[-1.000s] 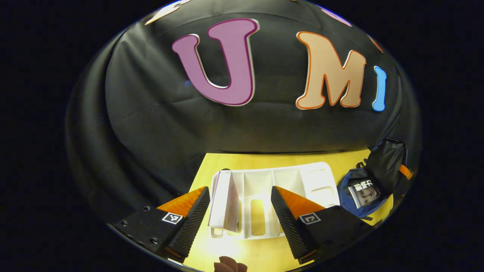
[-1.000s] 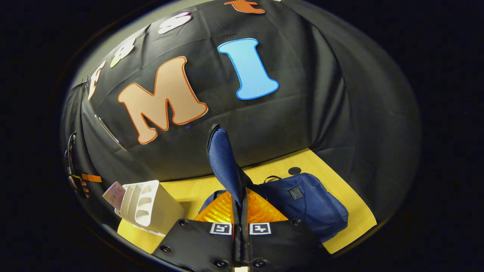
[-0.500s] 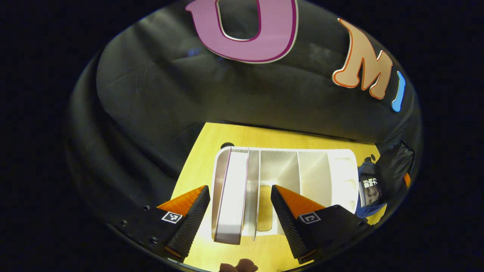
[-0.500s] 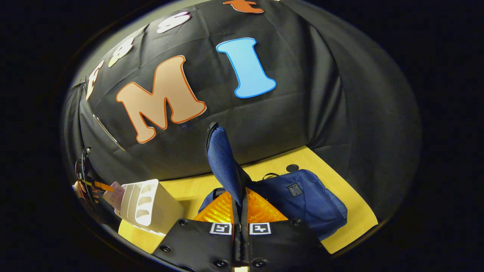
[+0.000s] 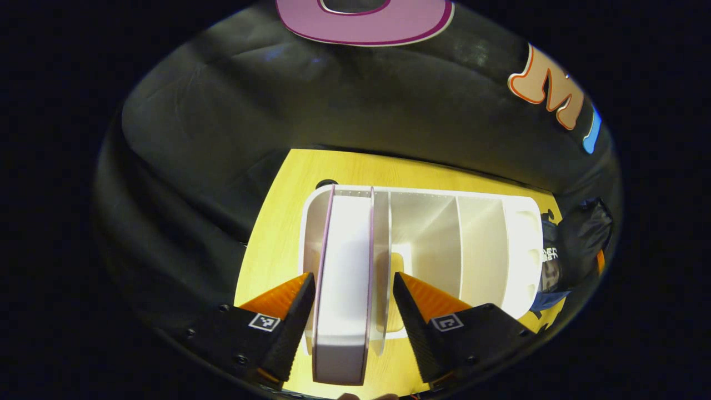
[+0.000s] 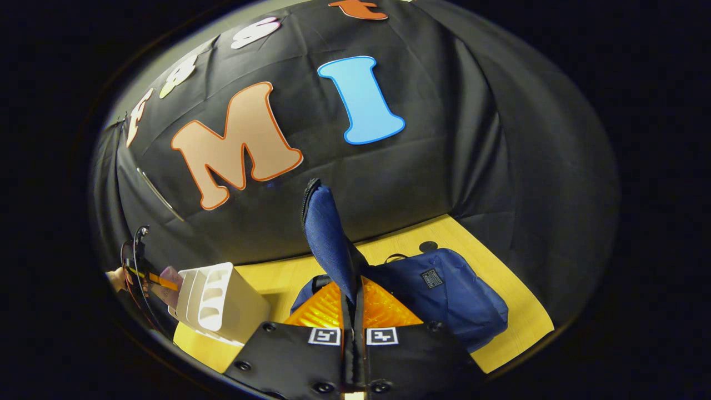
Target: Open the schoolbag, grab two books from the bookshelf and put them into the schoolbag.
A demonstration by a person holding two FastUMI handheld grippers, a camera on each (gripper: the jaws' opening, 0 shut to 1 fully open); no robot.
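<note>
White plastic forms the bookshelf (image 5: 483, 244), a divided rack standing near the far left corner of the yellow tabletop (image 5: 278, 222), with bare wood along its left side and behind it. A book (image 5: 344, 278) with a pinkish cover stands upright in the leftmost compartment, its near end jutting past the rack's front edge; the other compartments are free. The left tool (image 5: 351, 311) is spread wide, one finger on each side of the book, neither clearly pressing it. The right tool (image 6: 353, 303) is clamped tight on the blue flap (image 6: 328, 239) of the schoolbag (image 6: 455, 294), holding it upright; the bag lies toward the tabletop's right edge, beside the bookshelf (image 6: 222, 303).
</note>
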